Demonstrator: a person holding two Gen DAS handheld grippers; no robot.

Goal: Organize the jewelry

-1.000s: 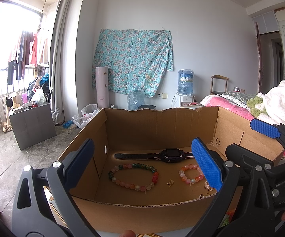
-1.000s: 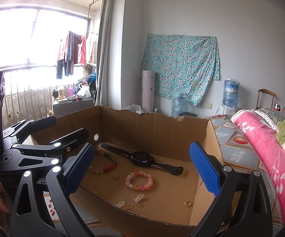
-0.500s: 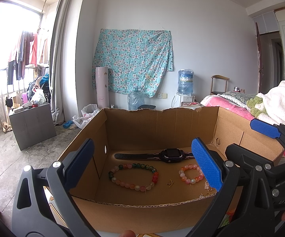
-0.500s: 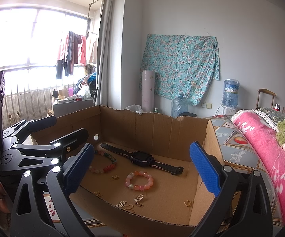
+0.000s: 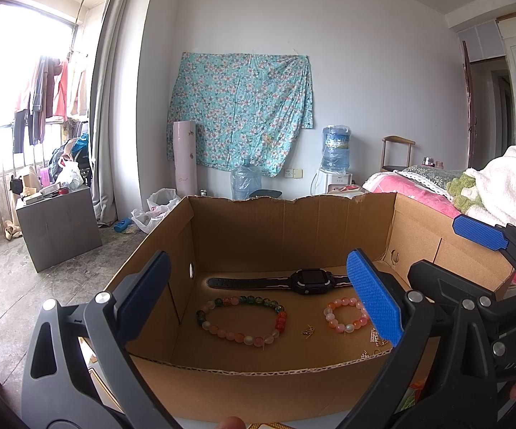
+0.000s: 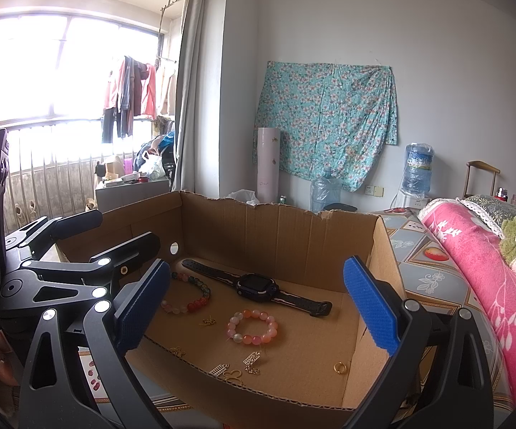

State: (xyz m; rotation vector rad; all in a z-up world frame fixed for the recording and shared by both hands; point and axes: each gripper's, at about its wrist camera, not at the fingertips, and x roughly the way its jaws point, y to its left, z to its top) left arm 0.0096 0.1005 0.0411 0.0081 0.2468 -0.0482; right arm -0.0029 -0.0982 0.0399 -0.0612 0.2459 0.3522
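Observation:
An open cardboard box (image 5: pixel 293 228) (image 6: pixel 276 232) holds the jewelry. Inside lie a black watch (image 5: pixel 310 280) (image 6: pixel 258 284), a large multicolour bead bracelet (image 5: pixel 242 320) (image 6: pixel 190 295), a small pink-orange bead bracelet (image 5: pixel 345 316) (image 6: pixel 252 327), small gold charms (image 5: pixel 308 330) (image 6: pixel 251 359) and a gold ring (image 6: pixel 339 368). My left gripper (image 5: pixel 258 300) is open in front of the box's near wall, holding nothing. My right gripper (image 6: pixel 254 304) is open too, to the right of the left one, with nothing between its blue pads (image 6: pixel 370 307).
A pink blanket (image 6: pixel 472 286) and white towels (image 5: pixel 508 186) lie on a bed at the right. A grey cabinet (image 5: pixel 57 221), water bottles (image 5: pixel 245 182) and a plastic bag (image 5: pixel 154 207) stand on the floor behind the box. A fingertip (image 5: pixel 231 422) shows at the bottom edge.

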